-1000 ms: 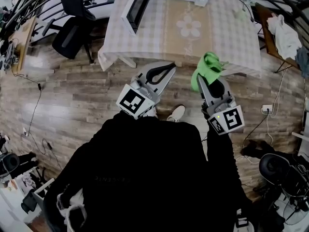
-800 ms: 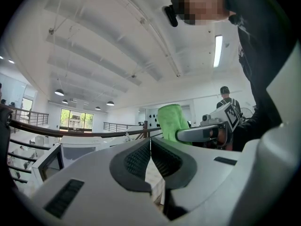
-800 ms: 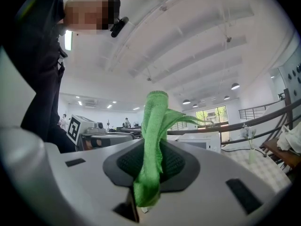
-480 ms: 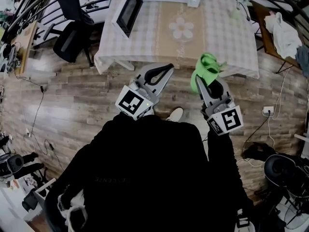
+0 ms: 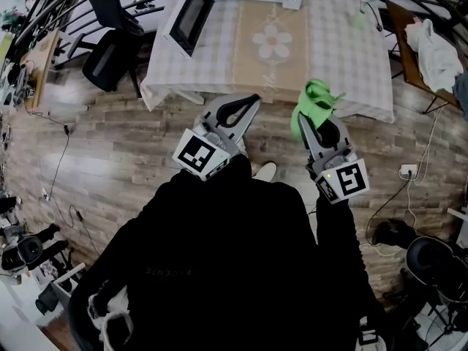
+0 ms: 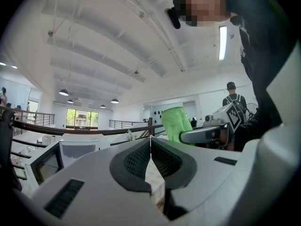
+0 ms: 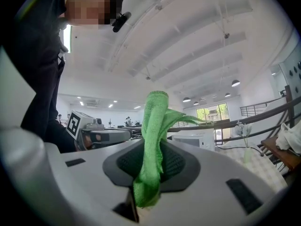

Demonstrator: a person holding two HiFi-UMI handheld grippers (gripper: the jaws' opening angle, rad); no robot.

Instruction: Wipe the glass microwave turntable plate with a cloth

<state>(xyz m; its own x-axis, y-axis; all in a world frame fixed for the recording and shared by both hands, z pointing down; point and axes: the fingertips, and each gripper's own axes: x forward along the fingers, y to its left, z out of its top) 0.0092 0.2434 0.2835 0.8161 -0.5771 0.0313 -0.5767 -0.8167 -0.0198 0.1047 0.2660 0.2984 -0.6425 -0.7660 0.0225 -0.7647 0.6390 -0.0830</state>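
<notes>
Black-sleeved person; grey grippers (image 5: 248, 102) (image 5: 307, 119) bearing square-marker cubes

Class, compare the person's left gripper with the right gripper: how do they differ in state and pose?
The left gripper is shut on nothing; the right gripper is shut on a green cloth. In the head view the left gripper leans rightward, the right gripper slightly leftward. Both are shut and held near the front edge of the table.

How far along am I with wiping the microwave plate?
Done: the green cloth is clamped in the right gripper. In hand: both grippers hover short of the table, and the left gripper is shut and empty. Left: the wiping itself. No glass plate is in view, and the microwave is not yet reached.
</notes>
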